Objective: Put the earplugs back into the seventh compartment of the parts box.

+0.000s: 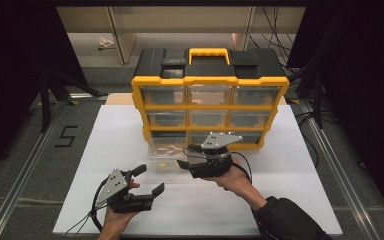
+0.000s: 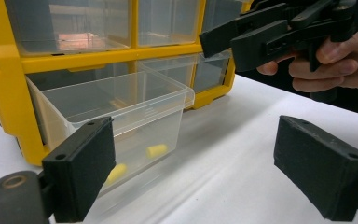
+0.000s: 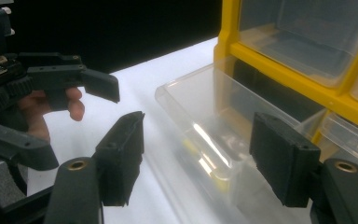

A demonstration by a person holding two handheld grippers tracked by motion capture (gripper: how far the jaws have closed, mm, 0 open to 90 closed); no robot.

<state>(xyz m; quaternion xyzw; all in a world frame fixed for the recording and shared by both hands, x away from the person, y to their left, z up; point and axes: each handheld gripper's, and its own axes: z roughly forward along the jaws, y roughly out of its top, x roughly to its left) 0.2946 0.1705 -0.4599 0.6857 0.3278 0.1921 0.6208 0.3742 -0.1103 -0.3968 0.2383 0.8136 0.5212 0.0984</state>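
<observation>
Yellow-framed drawer organizer (image 1: 210, 95) stands at the back of the white table (image 1: 280, 200). Its bottom-left clear drawer (image 2: 121, 109) is pulled out toward the person. The left gripper view shows two small yellow pieces (image 2: 156, 150) inside the drawer; from the high view they're unreadable. Left gripper (image 1: 149, 181) sits in front of the drawer, jaws wide apart, empty. Right gripper (image 1: 184, 156) is just right of the drawer, jaws apart around its front corner, not clamped.

A white counter (image 1: 130, 200) sits on grey floor (image 1: 20, 150) marked with a black "5" (image 1: 66, 136) at left; wooden shelving (image 1: 125, 30) stands far behind.
</observation>
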